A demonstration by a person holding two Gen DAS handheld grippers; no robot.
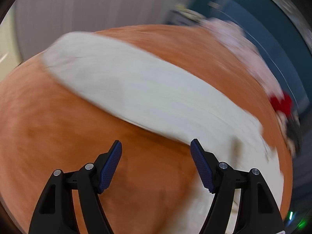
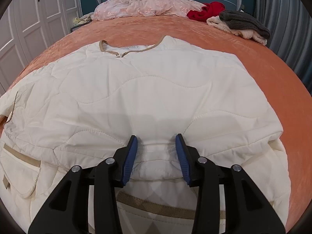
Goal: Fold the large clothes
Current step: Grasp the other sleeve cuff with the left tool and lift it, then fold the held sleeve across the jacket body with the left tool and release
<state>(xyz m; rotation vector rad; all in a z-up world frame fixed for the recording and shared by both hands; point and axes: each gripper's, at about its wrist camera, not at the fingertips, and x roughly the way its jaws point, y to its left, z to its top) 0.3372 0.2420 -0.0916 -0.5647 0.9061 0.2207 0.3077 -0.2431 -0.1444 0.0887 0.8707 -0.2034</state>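
Right gripper [image 2: 156,156]: jaws partly apart, straddling a bunched ridge of the white quilted jacket [image 2: 136,89] at 6 o'clock in the right wrist view. Pads sit against or just beside the puffed cloth; can't confirm they press on it, so I read this as not clamped.

Left gripper [image 1: 156,161]: jaws wide apart, nothing between them, only the orange bedspread [image 1: 48,126] below. Jacket edge runs just behind the right pad, from 10 o'clock down to 4 o'clock in that view.

Jacket location: flat on the bedspread, centre of the bed, collar [image 2: 134,47] at 12 o'clock, zipped up.

Progress, my read: early-to-mid. Jacket is laid out and smoothed. A layer appears folded across the near part, since a tan-trimmed hem band [image 2: 156,204] shows beneath the top layer at 6 o'clock and a pocket flap [image 2: 21,167] at 8 o'clock. Sleeves seem tucked in or folded over; no final compact bundle yet. Remaining: further folds to size.

Also on the bed at 12 to 2 o'clock: pink lace garment [image 2: 140,5], red garment [image 2: 206,10], grey and cream pile [image 2: 241,24], apparently still unfolded.

Unclear:
- Left wrist view is heavily motion-blurred; no fabric detail readable.
- Jacket's left sleeve runs off frame at 9 o'clock.
- Near hem is hidden by the right gripper's body.
- Fold layer count can't be told.
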